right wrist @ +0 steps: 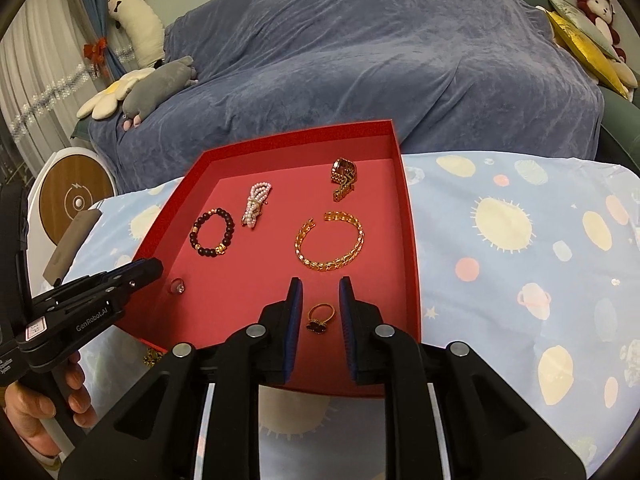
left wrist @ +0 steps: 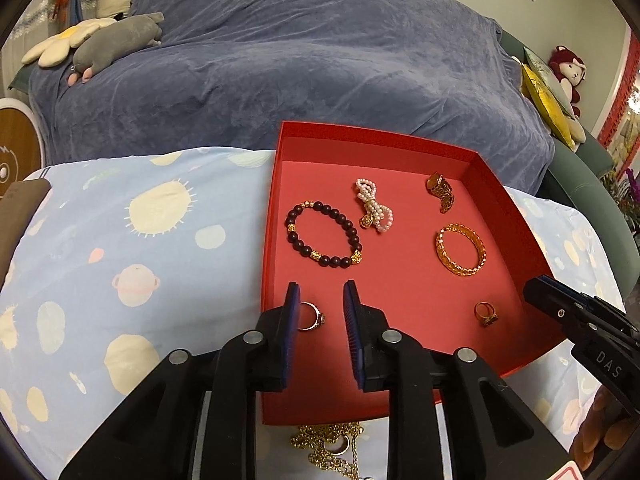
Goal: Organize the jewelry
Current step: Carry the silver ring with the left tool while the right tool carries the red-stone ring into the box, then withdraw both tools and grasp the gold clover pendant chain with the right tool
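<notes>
A red tray (left wrist: 400, 136) (right wrist: 410, 240) lies on the patterned cloth. In it are a dark bead bracelet (left wrist: 324, 234) (right wrist: 212, 237), a pearl bracelet (left wrist: 374, 210) (right wrist: 256, 205), a gold watch (left wrist: 441, 191) (right wrist: 344, 178), a gold bangle (left wrist: 461, 249) (right wrist: 330, 247), a silver ring (left wrist: 311, 317) (right wrist: 177, 286) and a gold ring with a dark stone (left wrist: 486, 314) (right wrist: 320, 317). My left gripper (left wrist: 322, 300) is open above the silver ring. My right gripper (right wrist: 320, 296) is open above the gold ring. Gold chains (left wrist: 328, 446) lie on the cloth in front of the tray.
A sofa under a blue blanket (left wrist: 300, 60) stands behind the table, with soft toys (left wrist: 116, 42) on it. A brown flat object (left wrist: 20, 216) lies at the cloth's left edge. A round white device (right wrist: 74, 200) stands at the left.
</notes>
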Demonstrator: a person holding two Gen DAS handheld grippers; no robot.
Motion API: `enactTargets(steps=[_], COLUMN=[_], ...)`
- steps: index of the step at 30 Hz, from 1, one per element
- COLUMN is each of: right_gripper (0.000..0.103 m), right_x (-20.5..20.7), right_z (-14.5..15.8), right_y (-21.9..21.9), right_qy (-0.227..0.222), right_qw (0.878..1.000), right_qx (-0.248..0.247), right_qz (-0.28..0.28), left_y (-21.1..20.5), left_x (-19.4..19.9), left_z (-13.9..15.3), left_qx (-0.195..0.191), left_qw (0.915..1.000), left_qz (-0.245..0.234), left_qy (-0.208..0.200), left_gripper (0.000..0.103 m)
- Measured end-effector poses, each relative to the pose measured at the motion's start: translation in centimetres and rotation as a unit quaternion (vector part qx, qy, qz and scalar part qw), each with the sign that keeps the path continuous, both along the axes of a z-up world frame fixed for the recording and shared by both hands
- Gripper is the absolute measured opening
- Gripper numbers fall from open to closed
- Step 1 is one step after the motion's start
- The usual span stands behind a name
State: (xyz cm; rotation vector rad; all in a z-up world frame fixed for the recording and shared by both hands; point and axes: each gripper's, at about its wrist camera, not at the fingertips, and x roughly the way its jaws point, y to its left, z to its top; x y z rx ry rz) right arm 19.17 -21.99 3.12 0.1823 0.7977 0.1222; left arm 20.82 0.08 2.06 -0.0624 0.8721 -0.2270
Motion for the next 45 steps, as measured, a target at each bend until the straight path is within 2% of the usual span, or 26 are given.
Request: enactTargets(steps=[1,2,6,11,15,20,27,32,39,42,45], right_gripper=[0.030,0.030,0.030,0.030,0.030,0.030,0.030,0.030,0.030,0.025,0.014], right_x=[-0.2,-0.4,-1.4,-3.3,-5.4,-6.8,-6.6,-6.5,-5.7,-5.7,-6.1], right_z=[0.3,0.6,1.7,2.6,2.6,1.6,-0.6,-2.6,-4.3,-5.2,-5.2], right_y=[0.0,0.1,1.0,2.5,3.1,3.9,8.3,11.2,14.0,14.5,14.3], right_qy=[-0.004,-0.008,-0.019,-0.024,-0.016,0.014,0.037,0.056,0.062,0.066,0.063], right_qw=[1.000,1.000,1.000,0.999,0.998,0.997,0.992,0.987,0.983,0.982,0.981], right_qx=[0.003,0.006,0.020,0.033,0.037,0.042,0.029,0.010,-0.015,-0.033,-0.057], right_qz=[-0.001,0.000,0.011,0.032,0.049,0.063,0.114,0.147,0.173,0.173,0.172], left_y=[0.1,0.2,1.1,3.6,4.8,6.5,8.2,9.1,10.2,10.4,10.3], left_x=[-0.4,-0.7,-2.4,-4.2,-5.8,-8.0,-10.5,-10.8,-10.9,-10.7,-10.6], left_z=[0.4,0.8,2.5,3.0,3.0,2.0,0.8,-0.1,-0.5,-0.5,-0.1], left_qx=[-0.001,-0.002,0.012,-0.017,-0.007,-0.022,-0.005,0.005,0.001,-0.004,-0.015], left_qw=[1.0000,0.9999,0.9991,0.9992,0.9992,0.9987,0.9981,0.9981,0.9977,0.9973,0.9971], left_qz=[0.002,0.000,0.009,0.030,0.036,0.045,0.058,0.053,0.056,0.060,0.062], left_qy=[-0.009,-0.015,-0.040,-0.022,-0.015,0.008,0.019,0.029,0.038,0.042,0.041], left_gripper=[0.038,0.040,0.045,0.047,0.047,0.051,0.051,0.051,0.052,0.053,0.053])
